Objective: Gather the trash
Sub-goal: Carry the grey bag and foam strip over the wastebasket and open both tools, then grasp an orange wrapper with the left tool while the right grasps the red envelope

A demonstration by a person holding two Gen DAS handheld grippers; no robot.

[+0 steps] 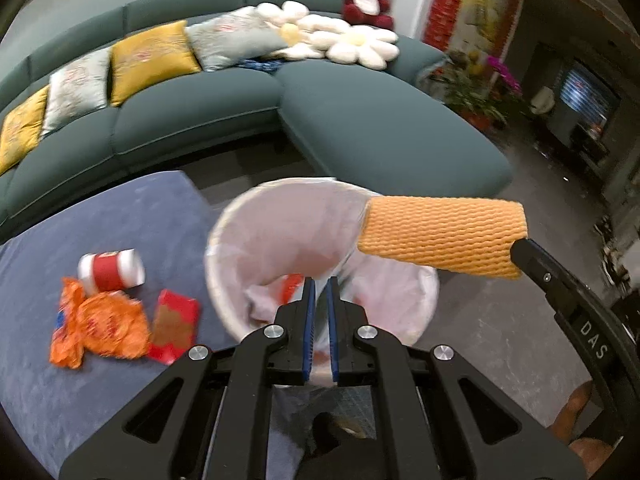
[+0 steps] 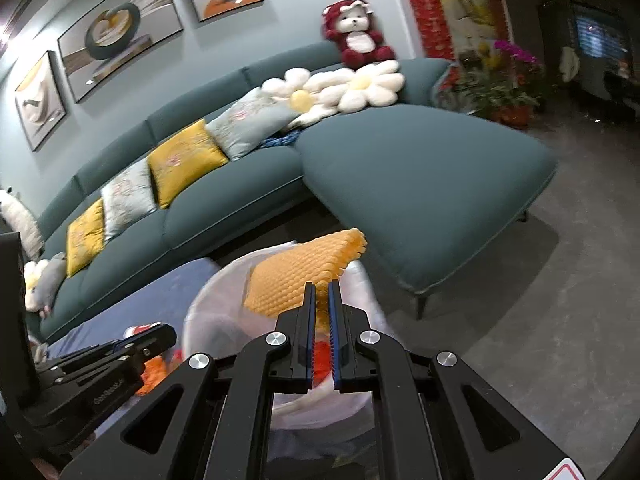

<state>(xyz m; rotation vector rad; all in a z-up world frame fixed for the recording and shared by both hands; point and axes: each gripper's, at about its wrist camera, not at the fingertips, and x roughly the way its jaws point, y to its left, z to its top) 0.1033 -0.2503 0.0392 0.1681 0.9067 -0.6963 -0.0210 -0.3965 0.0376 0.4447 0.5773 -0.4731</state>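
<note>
The right gripper (image 2: 322,286) is clamped on the orange foam net sleeve (image 1: 442,234), held above the white lined round trash bin (image 1: 224,240). The left gripper (image 1: 321,282) is pressed together w/ nothing between, also over the bin.

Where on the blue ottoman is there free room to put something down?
The blue ottoman is bare along its far side toward the sofa, and on the near part below the orange wrapper. It is crowded in the middle, where the red-and-white cup, wrapper and red packet lie beside the bin.
</note>
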